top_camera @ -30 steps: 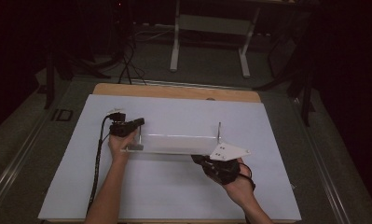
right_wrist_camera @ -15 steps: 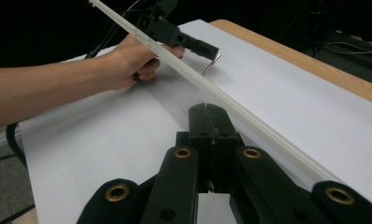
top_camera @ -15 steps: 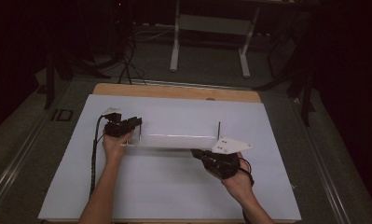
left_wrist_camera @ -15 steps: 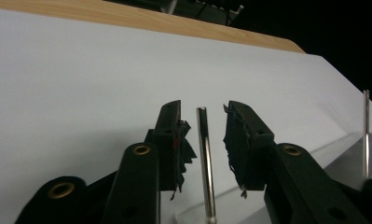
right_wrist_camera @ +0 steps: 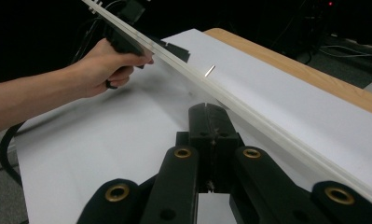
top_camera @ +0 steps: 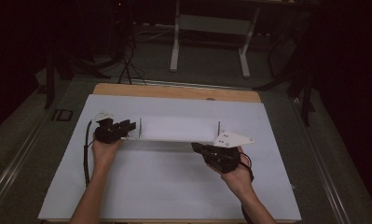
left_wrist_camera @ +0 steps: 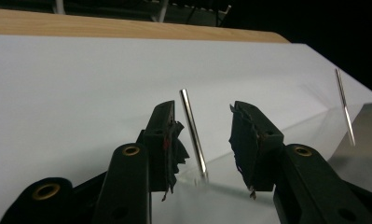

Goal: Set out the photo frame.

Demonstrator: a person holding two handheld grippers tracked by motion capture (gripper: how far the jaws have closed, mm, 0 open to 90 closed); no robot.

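Two tools flank a clear panel point(top_camera: 179, 129) mid-worktop: left tool point(left_wrist_camera: 200, 140) gaping around its upright pin point(left_wrist_camera: 193, 133), right tool point(right_wrist_camera: 210, 122) closed, gripping nothing visible. Closing off-centre could tip the panel.

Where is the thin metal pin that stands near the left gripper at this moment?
In the left gripper view, the metal pin stands between the open jaws of the left gripper, at the left end of the white board.
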